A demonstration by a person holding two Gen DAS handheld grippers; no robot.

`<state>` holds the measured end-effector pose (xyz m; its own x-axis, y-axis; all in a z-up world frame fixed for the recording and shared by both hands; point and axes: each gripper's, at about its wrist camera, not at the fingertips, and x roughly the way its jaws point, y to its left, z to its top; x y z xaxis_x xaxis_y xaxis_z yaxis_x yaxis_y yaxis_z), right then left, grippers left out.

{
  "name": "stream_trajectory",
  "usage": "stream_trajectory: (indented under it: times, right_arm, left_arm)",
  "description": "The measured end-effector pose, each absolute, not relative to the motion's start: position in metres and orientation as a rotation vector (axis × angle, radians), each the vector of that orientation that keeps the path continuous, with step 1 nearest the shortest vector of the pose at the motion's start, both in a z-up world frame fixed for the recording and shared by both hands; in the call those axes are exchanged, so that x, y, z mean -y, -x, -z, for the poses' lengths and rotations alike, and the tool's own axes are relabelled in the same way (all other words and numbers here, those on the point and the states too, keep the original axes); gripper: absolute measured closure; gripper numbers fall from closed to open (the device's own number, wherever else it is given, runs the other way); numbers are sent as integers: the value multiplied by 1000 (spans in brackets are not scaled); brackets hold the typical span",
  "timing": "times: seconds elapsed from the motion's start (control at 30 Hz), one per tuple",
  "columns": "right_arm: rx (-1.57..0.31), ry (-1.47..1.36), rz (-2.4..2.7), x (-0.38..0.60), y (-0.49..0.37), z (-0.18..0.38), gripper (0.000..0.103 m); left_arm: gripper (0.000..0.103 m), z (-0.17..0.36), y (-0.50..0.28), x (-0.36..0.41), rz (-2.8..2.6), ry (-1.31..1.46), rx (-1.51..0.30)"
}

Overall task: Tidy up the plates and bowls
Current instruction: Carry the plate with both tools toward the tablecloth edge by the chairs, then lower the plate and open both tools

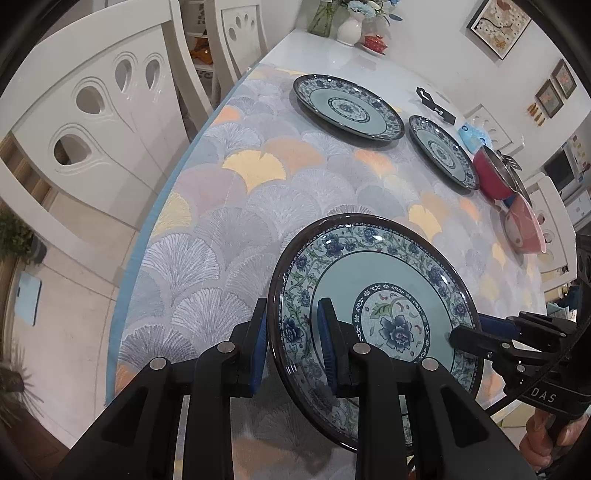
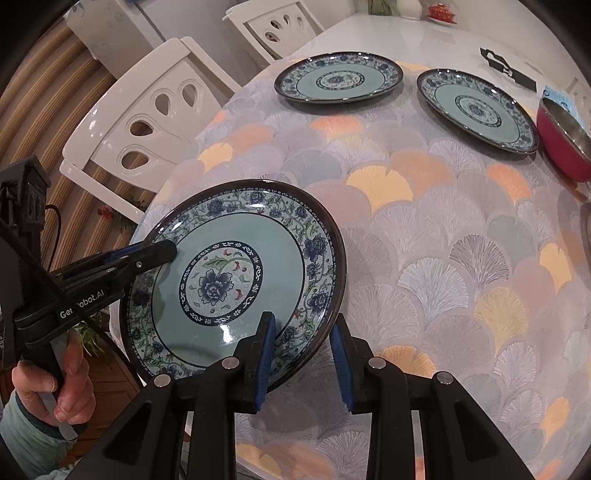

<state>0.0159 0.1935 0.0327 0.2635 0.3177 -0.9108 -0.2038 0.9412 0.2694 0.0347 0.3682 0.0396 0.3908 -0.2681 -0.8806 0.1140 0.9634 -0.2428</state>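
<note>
A blue floral plate (image 1: 384, 295) (image 2: 236, 273) is lifted and tilted above the near part of the table. My left gripper (image 1: 291, 343) straddles its left rim, one finger above and one below; it also shows in the right wrist view (image 2: 162, 251). My right gripper (image 2: 303, 354) straddles its right rim; it also shows in the left wrist view (image 1: 461, 336). Two matching plates (image 1: 347, 105) (image 1: 443, 149) lie flat at the far side, also in the right wrist view (image 2: 338, 75) (image 2: 476, 109). A red bowl (image 1: 495, 173) (image 2: 565, 147) and a pink bowl (image 1: 524, 225) sit at the right.
The table carries a fan-pattern cloth (image 1: 229, 206). White chairs (image 1: 96, 122) (image 2: 147, 110) stand along its left side. Vases (image 1: 349, 27), a small red dish (image 1: 375, 42) and a black object (image 1: 434, 105) stand at the far end.
</note>
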Motion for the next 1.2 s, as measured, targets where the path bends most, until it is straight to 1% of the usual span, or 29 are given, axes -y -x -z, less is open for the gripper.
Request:
stream_trajectory:
  times: [0.33, 0.7, 0.73, 0.9, 0.93, 0.97, 1.03, 1.1, 1.13, 1.2]
  right_arm:
    - [-1276, -120, -339, -195, -21, -27, 73]
    - [-1323, -134, -365, -195, -23, -18, 73]
    - [-1325, -133, -367, -195, -23, -20, 73]
    - [-1305, -110, -355, -186, -20, -37, 73]
    - [-1302, -111, -352, -184, -20, -41, 71]
    - [-1298, -110, -348, -182, -22, -45, 66]
    - [-1265, -100, -335, -180, -28, -60, 60]
    - [-1214, -93, -325, -177, -39, -79, 59]
    - [-1189, -93, -321, -176, -44, -88, 58]
    - [-1118, -98, -301, -173, -58, -110, 52]
  left_arm:
    - [80, -34, -44, -365, 234, 143, -1145]
    - [80, -25, -49, -372, 228, 166, -1204]
    - [78, -25, -48, -374, 225, 165, -1206]
    - [78, -36, -46, -389, 207, 182, -1197]
    - [78, -40, -46, -391, 204, 183, -1188]
    - [78, -44, -47, -393, 205, 184, -1178]
    - [78, -58, -53, -396, 211, 183, -1146]
    - [78, -75, -63, -395, 229, 176, -1101]
    - [76, -85, -71, -394, 242, 169, -1071]
    - [53, -103, -88, -389, 255, 158, -1024]
